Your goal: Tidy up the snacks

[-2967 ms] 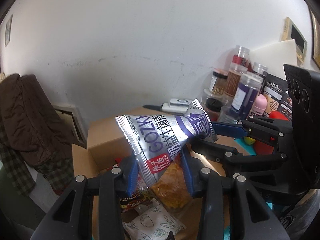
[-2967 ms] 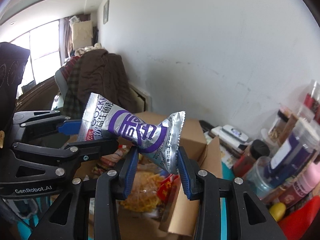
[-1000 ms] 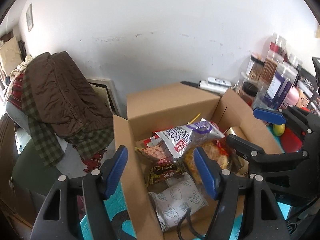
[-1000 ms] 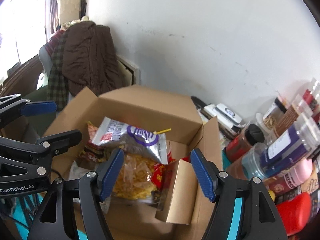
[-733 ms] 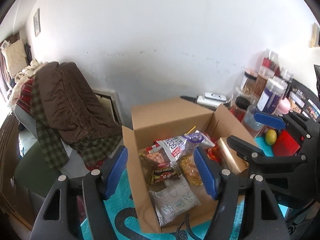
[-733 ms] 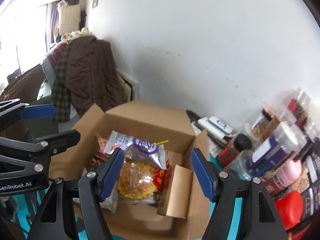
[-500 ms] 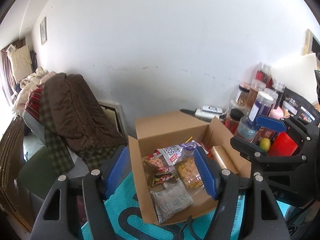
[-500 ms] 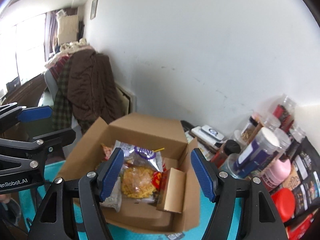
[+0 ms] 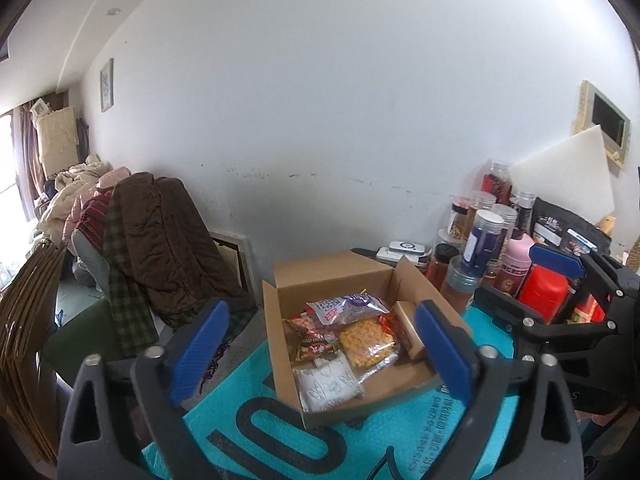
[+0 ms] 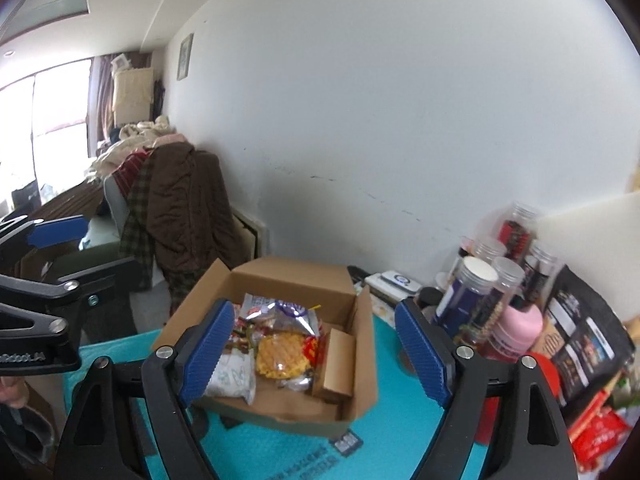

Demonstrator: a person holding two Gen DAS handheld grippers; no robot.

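Beside the cardboard box (image 9: 332, 276), jars (image 9: 486, 236) crowd the wall (image 9: 320, 120).

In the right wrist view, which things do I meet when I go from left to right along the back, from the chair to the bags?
Brown coat on the chair → open cardboard box of snacks → white device → blue-labelled jar → pink bottle → black bag.
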